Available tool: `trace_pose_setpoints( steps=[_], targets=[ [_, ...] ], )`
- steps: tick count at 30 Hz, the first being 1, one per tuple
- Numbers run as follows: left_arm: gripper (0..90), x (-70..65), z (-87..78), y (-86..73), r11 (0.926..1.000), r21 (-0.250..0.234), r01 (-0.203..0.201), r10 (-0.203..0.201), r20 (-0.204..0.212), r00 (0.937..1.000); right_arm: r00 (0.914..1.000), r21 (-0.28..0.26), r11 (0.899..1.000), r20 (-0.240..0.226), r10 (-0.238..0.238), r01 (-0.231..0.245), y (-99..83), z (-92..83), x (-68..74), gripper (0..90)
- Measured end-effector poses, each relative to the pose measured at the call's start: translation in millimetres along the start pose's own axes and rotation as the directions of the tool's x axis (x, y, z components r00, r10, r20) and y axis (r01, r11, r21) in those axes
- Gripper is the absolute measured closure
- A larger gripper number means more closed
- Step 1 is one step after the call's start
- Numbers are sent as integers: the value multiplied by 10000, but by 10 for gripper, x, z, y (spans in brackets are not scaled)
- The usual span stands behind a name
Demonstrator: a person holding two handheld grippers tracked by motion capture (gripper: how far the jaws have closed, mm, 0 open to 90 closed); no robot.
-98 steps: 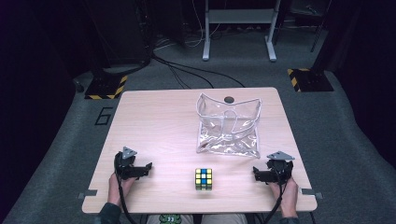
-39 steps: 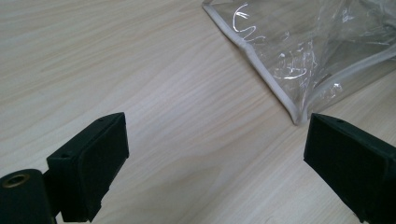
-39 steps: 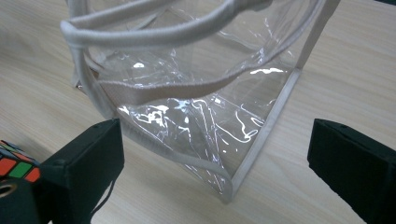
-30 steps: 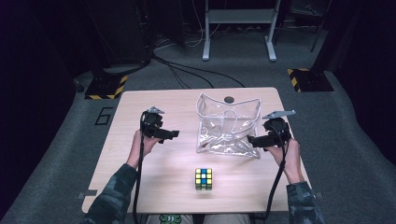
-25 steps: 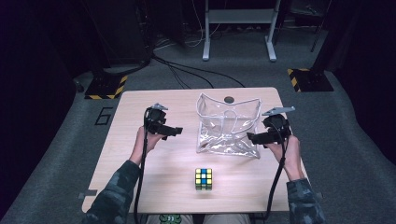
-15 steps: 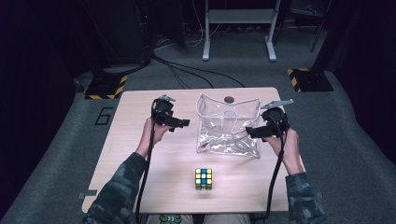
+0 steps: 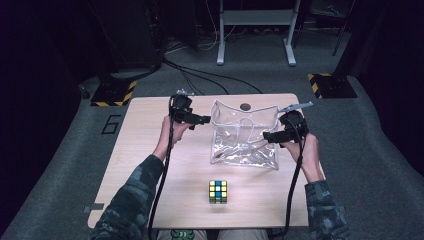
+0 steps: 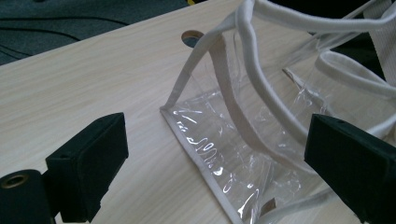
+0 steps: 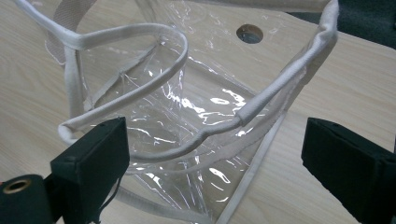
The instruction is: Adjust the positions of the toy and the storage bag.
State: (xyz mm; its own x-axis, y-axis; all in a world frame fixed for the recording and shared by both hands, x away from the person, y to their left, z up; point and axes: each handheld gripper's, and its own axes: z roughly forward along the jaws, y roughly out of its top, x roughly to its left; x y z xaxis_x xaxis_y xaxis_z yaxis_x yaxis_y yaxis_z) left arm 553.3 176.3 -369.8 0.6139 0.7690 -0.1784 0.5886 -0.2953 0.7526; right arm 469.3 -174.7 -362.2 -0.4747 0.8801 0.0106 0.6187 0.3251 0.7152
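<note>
Flanking clear bag (image 7: 244, 134) on wooden table (image 7: 150, 155)

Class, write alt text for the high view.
A person holds the left tongs and right tongs, both open, at either side of a clear bag on a wooden table. A puzzle cube sits nearer.

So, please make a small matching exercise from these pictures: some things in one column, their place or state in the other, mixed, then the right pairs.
Things:
1. bag
2. cube
3. left gripper
4. right gripper

Places or states:
A. open, at the bag's left edge
B. multicoloured, near the table's front edge
C. clear with white trim
D. open, at the bag's right edge

Pairs: 1-C, 2-B, 3-A, 4-D
</note>
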Motion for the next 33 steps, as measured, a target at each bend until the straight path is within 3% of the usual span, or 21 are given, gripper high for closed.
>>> trace_pose_setpoints(
  steps=[5, 16, 23, 24, 26, 33],
  targets=[
    [56, -12, 71, 86, 9997, -135, 220, -220, 9, 9998, 9999, -4, 10000, -88, 92, -92, 16, 27, -20, 82],
    [59, -47, 104, 162, 9992, -333, 234, -233, 22, 9997, 9999, 63, 9999, -41, 147, -147, 30, 56, -51, 102],
    [68, -108, 205, 171, 9999, -43, 117, -117, 75, 9999, 9997, 62, 9997, -34, 227, -226, 31, 75, -60, 128],
    [84, -116, 229, 167, 9999, 80, 146, -146, 23, 9999, 9997, 82, 9997, -35, 234, -234, 31, 81, -62, 135],
    [201, -128, 280, 156, 9994, 292, 196, -194, -52, 9998, 9996, 119, 9995, 79, 285, -286, 33, 95, -63, 153],
    [461, -175, 433, 68, 9947, 1019, 144, -129, -155, 9998, 9991, 314, 9989, 250, 342, -350, 8, 168, -55, 374]
  ],
)
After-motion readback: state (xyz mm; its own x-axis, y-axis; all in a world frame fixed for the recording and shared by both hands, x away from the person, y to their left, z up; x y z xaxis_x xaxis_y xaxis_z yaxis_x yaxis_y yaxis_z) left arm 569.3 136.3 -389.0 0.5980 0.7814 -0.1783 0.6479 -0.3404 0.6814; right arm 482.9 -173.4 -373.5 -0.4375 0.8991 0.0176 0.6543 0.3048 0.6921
